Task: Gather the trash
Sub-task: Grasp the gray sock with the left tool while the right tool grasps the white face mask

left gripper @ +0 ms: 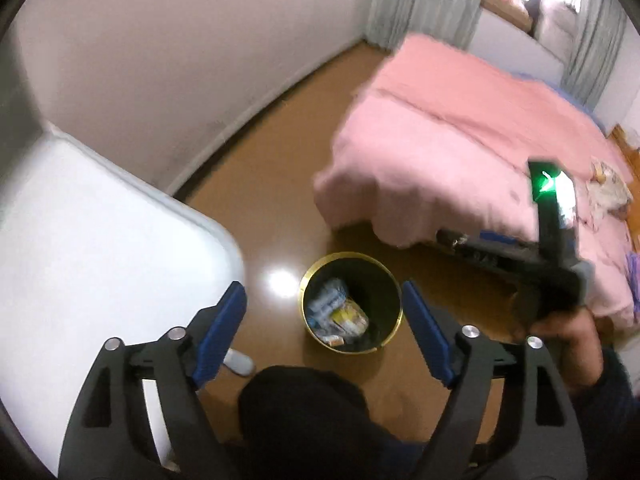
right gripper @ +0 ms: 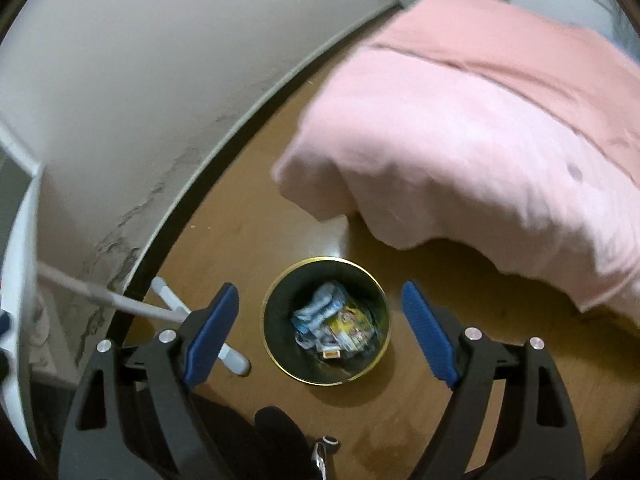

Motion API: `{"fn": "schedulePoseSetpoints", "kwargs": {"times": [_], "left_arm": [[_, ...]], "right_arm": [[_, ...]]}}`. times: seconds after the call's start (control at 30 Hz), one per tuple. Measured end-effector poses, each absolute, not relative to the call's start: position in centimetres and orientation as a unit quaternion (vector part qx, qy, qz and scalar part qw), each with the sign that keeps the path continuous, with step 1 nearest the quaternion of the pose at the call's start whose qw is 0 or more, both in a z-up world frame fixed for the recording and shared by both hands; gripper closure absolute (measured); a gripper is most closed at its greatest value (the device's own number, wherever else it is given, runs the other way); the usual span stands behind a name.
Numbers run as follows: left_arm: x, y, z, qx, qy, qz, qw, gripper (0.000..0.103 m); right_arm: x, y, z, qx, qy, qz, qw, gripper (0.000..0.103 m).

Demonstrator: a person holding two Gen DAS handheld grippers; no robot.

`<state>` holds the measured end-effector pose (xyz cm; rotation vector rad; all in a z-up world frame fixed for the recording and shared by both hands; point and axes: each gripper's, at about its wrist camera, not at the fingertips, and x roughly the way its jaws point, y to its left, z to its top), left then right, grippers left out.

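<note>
I hold my left gripper (left gripper: 324, 332) and my right gripper (right gripper: 320, 332) wide apart and empty above the round bin (right gripper: 280, 300). It stands on the brown floor (right gripper: 248, 216), near the pink bed (right gripper: 480, 140), with wrappers (right gripper: 334, 326) inside.
</note>
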<state>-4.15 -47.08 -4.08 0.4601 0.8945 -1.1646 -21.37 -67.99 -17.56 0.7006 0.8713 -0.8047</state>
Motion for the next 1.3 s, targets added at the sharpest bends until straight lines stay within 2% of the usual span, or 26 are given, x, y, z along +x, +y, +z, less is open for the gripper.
{"fn": "schedulePoseSetpoints", "kwargs": {"times": [0.03, 0.17, 0.33, 0.43, 0.67, 0.9, 0.97, 1.03, 1.07, 1.1, 1.13, 1.3], "left_arm": [[-3.8, -45.3, -2.2, 0.19, 0.385, -0.535, 0.727, 0.014], [-0.1, -38.8, 1.9, 0.165, 0.34, -0.488, 0.787, 0.012], [8.9, -27.0, 2.3, 0.117, 0.354, -0.335, 0.865, 0.012], [12.8, -20.6, 1.6, 0.089, 0.373, -0.256, 0.888, 0.012], [17.9, -8.0, -0.8, 0.027, 0.406, -0.133, 0.904, 0.012], [20.5, -2.7, -2.9, -0.001, 0.424, -0.091, 0.901, 0.012], [21.1, -2.5, -3.2, -0.003, 0.426, -0.091, 0.9, 0.012], [21.6, -2.3, -3.5, -0.004, 0.428, -0.095, 0.899, 0.012], [21.9, -2.7, -3.9, -0.005, 0.429, -0.097, 0.898, 0.012], [22.2, -2.9, -4.0, -0.006, 0.429, -0.101, 0.898, 0.012], [22.7, -3.2, -4.1, -0.007, 0.429, -0.106, 0.897, 0.012], [25.7, -6.2, -4.1, 0.004, 0.425, -0.129, 0.896, 0.012]], "right_arm": [[-20.7, -67.2, -16.5, 0.316, 0.398, -0.362, 0.782, 0.022], [-17.4, -63.1, -12.1, 0.273, 0.384, -0.322, 0.821, 0.022], [-9.0, -55.7, -6.1, 0.205, 0.371, -0.223, 0.878, 0.022], [-0.1, -48.6, -3.5, 0.159, 0.383, -0.103, 0.904, 0.018], [16.5, -34.3, -3.9, 0.076, 0.435, 0.048, 0.896, 0.018], [23.5, -28.0, -6.9, 0.0, 0.464, 0.049, 0.884, 0.018], [24.0, -27.9, -7.7, -0.007, 0.468, 0.039, 0.883, 0.022], [24.5, -28.1, -8.5, -0.007, 0.476, 0.033, 0.879, 0.036], [24.6, -28.3, -8.7, -0.006, 0.476, 0.033, 0.879, 0.04], [24.6, -28.4, -8.8, -0.009, 0.473, 0.03, 0.881, 0.061], [24.5, -28.6, -8.7, -0.011, 0.47, 0.027, 0.882, 0.071], [22.1, -31.4, -6.9, 0.05, 0.454, 0.053, 0.888, 0.072]]}}
